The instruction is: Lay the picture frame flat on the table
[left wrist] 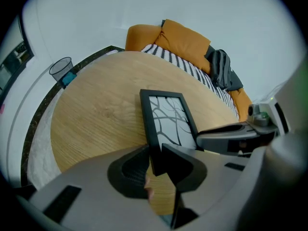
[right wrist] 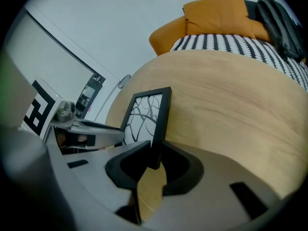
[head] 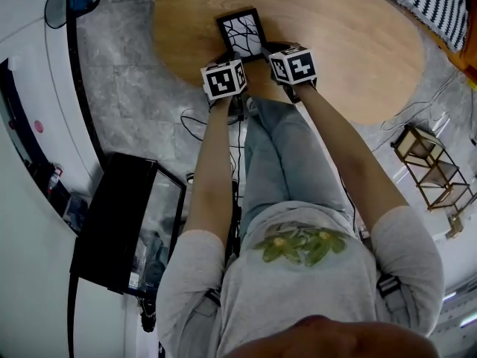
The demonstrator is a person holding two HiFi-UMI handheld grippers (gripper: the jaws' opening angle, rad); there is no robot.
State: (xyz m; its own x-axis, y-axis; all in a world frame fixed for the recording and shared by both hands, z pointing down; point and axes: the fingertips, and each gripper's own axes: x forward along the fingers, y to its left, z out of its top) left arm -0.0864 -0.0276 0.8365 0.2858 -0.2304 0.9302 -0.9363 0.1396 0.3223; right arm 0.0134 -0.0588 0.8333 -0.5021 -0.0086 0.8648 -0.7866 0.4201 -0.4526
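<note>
Left gripper (left wrist: 157, 159) clamps left rail of picture frame (left wrist: 168, 119); right gripper (right wrist: 155, 159) clamps its right rail. Frame runs lengthwise ahead of both, over the table (left wrist: 96, 119); neither nearer.

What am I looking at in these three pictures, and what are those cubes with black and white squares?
No robot: a person holds a two-jaw claw in each hand, and the marked cubes belong to those tools. One picture comes from a camera on the person's head, looking down; the others come from cameras on the left claw and right claw, looking along the jaws. Below is a round light-wood table. Each claw is clamped on one side edge of a black rectangular picture frame with a branch drawing.
</note>
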